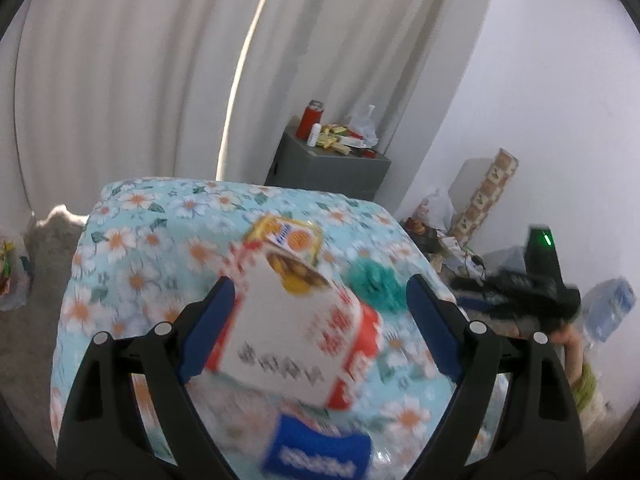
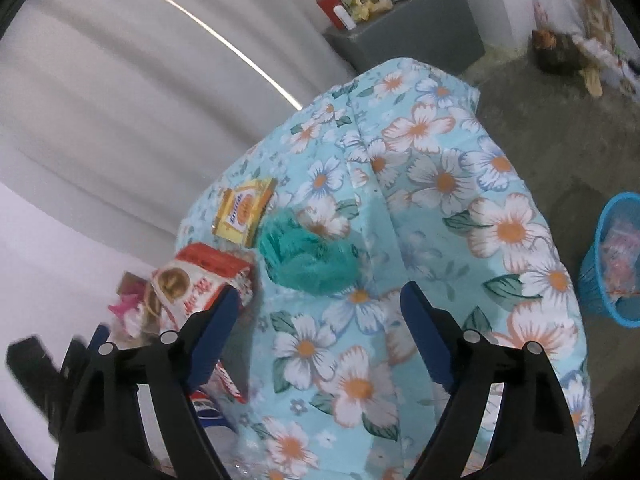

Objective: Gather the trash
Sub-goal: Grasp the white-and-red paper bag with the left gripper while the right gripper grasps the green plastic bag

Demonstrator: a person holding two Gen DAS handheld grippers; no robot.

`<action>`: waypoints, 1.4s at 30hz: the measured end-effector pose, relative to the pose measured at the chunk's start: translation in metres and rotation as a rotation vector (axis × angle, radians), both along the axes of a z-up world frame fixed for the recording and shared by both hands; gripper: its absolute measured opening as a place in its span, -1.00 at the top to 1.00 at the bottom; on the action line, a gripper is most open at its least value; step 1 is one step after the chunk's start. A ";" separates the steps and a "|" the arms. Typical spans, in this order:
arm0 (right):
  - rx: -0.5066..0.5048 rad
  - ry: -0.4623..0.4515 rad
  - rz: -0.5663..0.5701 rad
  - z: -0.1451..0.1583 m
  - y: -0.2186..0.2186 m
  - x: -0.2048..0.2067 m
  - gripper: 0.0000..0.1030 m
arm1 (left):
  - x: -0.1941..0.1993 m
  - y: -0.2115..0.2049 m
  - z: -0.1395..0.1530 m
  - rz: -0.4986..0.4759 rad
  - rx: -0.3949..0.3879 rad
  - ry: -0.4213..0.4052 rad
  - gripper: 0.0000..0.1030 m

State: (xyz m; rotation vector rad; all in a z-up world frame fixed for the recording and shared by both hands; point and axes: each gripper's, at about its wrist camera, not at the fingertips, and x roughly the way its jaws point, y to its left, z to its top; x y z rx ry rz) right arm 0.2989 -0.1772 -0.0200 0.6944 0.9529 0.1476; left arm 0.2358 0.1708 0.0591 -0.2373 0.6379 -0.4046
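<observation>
- A blue mesh basket (image 2: 618,264) stood on the floor at the far right, with pink and pale wrappers inside.
- A grey cabinet (image 1: 332,168) by the white curtain (image 1: 140,64) carried a red flask (image 1: 308,119) and scattered packets.
- The flowered cloth (image 2: 440,184) covered the table.
- My left gripper (image 1: 320,332) was spread wide around a red-and-white carton (image 1: 296,344); its left pad touched the carton, its right pad stood apart.
- My right gripper (image 2: 320,336) was open and empty over bare cloth, the teal scrunchy thing (image 2: 308,260) just beyond it and the yellow packet (image 2: 244,212) farther left.
</observation>
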 end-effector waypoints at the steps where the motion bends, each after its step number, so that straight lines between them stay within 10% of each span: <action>1: 0.014 -0.001 -0.001 0.000 -0.002 0.002 -0.57 | 0.018 0.006 0.000 0.004 0.002 0.030 -0.61; 9: 0.098 0.027 0.017 -0.012 -0.011 0.019 -0.57 | 0.125 0.045 -0.041 -0.010 -0.116 0.351 -0.61; 16: 0.172 0.076 0.034 -0.029 -0.014 0.034 -0.48 | 0.148 0.047 -0.066 -0.040 -0.157 0.435 -0.49; 25: 0.197 0.100 0.036 -0.038 -0.010 0.037 -0.18 | 0.153 0.033 -0.079 -0.121 -0.170 0.459 0.07; 42: 0.194 0.090 0.034 -0.039 -0.005 0.039 0.34 | 0.130 0.024 -0.066 -0.220 -0.153 0.391 0.47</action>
